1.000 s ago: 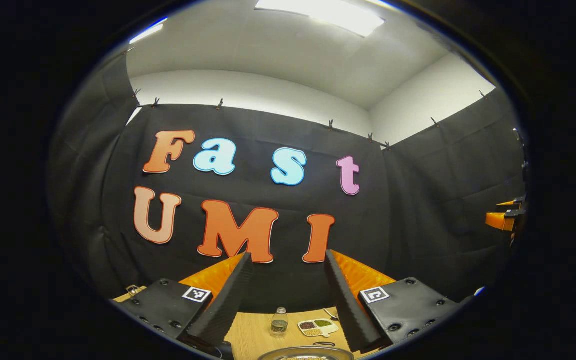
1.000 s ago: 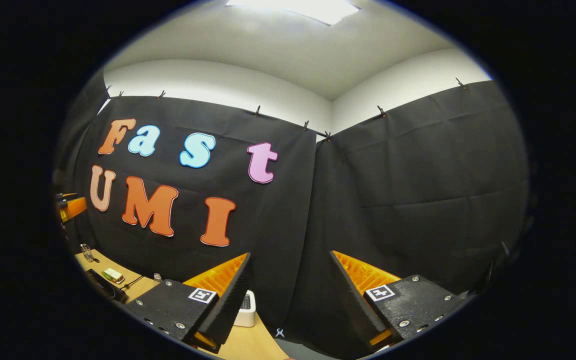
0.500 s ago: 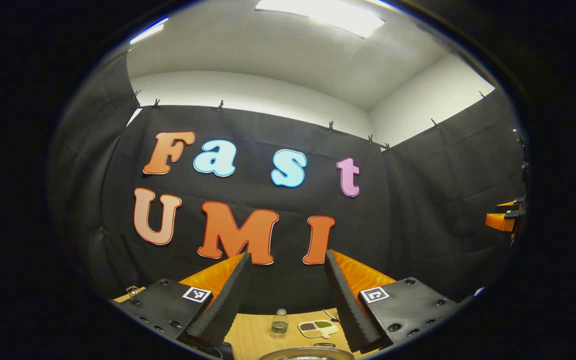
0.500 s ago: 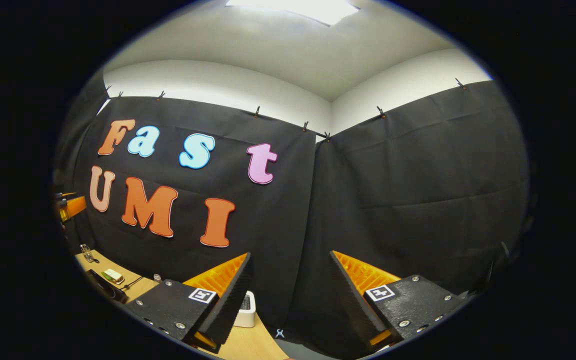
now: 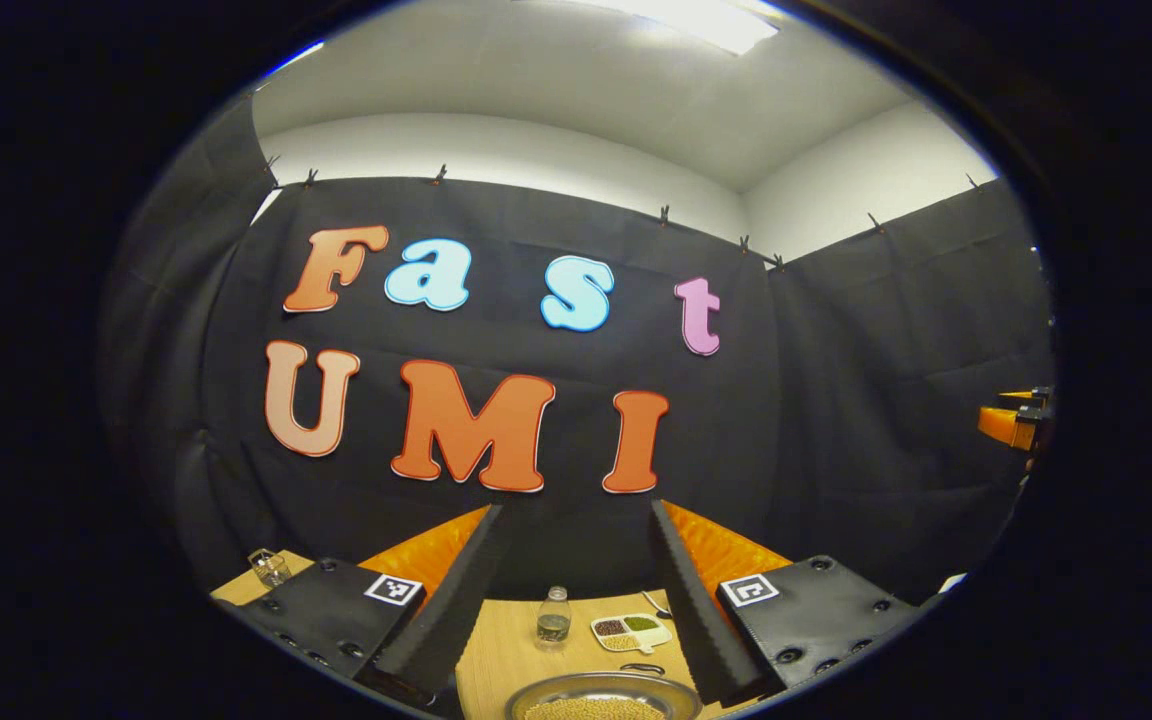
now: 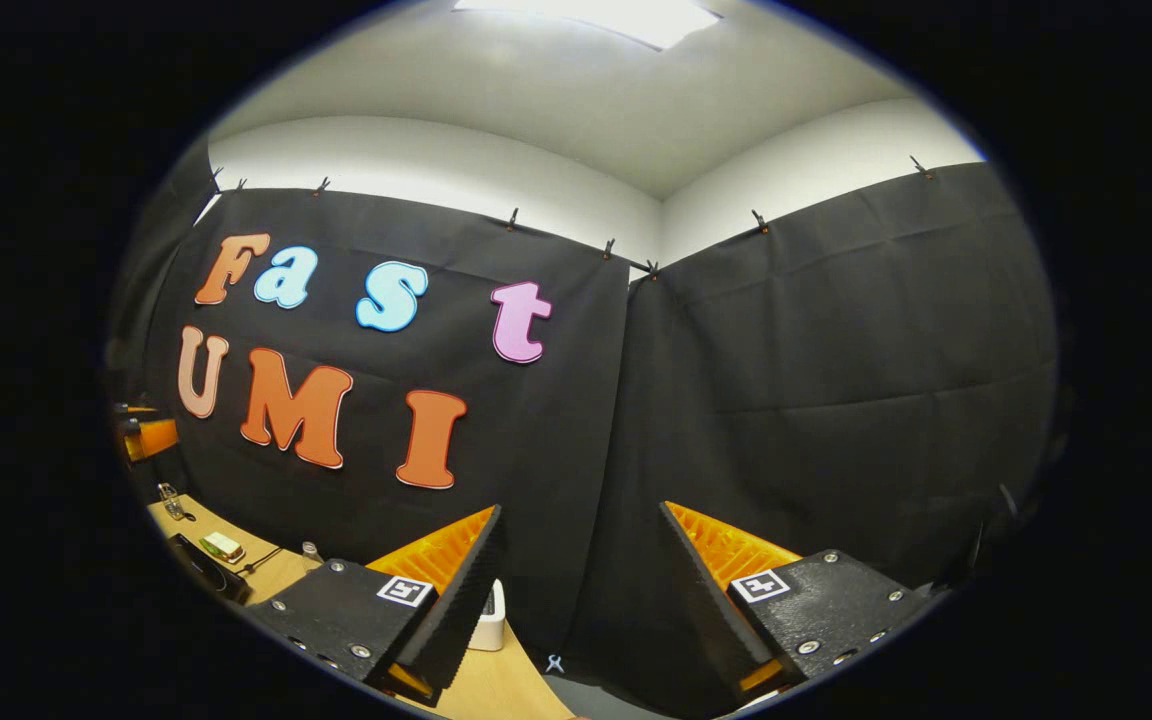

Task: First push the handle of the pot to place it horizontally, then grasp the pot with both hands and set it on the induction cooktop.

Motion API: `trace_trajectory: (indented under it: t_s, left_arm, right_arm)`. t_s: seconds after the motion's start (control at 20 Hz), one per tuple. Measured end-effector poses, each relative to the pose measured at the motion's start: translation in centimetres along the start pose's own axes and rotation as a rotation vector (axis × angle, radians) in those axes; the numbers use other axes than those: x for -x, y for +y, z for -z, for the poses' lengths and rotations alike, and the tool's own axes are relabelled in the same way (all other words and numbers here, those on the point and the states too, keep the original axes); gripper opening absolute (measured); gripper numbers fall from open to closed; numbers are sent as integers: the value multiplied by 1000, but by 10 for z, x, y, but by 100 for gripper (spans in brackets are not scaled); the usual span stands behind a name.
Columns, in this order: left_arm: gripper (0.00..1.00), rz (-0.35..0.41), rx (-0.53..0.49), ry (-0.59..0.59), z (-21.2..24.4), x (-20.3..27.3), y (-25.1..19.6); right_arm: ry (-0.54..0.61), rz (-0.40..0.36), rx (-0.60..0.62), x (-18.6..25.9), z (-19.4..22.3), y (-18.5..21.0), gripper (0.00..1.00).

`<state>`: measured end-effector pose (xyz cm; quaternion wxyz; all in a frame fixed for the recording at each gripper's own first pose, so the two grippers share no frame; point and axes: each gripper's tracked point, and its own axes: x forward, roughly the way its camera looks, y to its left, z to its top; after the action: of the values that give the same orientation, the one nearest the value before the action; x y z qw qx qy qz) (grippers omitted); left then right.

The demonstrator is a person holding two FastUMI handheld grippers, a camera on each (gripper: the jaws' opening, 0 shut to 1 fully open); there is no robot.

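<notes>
Bright white light pours from a ceiling panel (image 5: 706,18) at the top of both views, washing out to glare there. The black cloth soaks it up, dim and flat, with soft folds. Fisheye bending curves the wall lines toward the edges. Focus looks sharp, no motion blur.

The left claw (image 5: 576,590) is held level and aimed at the booth's back wall, its two fingers (image 5: 436,630) spread wide with nothing between them. The right claw (image 6: 581,600) is likewise raised and level, its fingers (image 6: 451,610) parted wide and empty. Each claw also appears at the far edge of the other's view, well apart.
</notes>
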<state>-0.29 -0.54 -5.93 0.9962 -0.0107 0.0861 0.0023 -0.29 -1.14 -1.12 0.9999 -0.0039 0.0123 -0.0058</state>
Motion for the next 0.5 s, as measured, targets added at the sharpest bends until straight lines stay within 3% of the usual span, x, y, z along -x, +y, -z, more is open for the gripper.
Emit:
trace_trajectory:
  t_s: [0.1,0.2,0.25,0.3,0.35,0.45,0.5]
  left_arm:
    - [91,-20,-1,83,28,-1,4]
    - [78,-29,10,198,66,-1,5]
    - [66,-35,20,262,88,-1,6]
    - [60,-58,29,330,112,3,10]
    - [34,-75,38,401,135,8,13]
    - [10,-106,81,566,185,23,19]
    - [8,-115,112,654,207,31,18]
  right_arm:
    - [7,1,-6,1,3,-3,97]
    - [13,1,-9,1,7,-6,97]
    - [17,2,-8,1,9,-8,97]
    - [20,2,-9,1,12,-10,97]
    - [24,1,-11,1,14,-12,97]
    - [30,-1,-19,2,18,-16,93]
    - [31,-1,-21,2,19,-17,93]
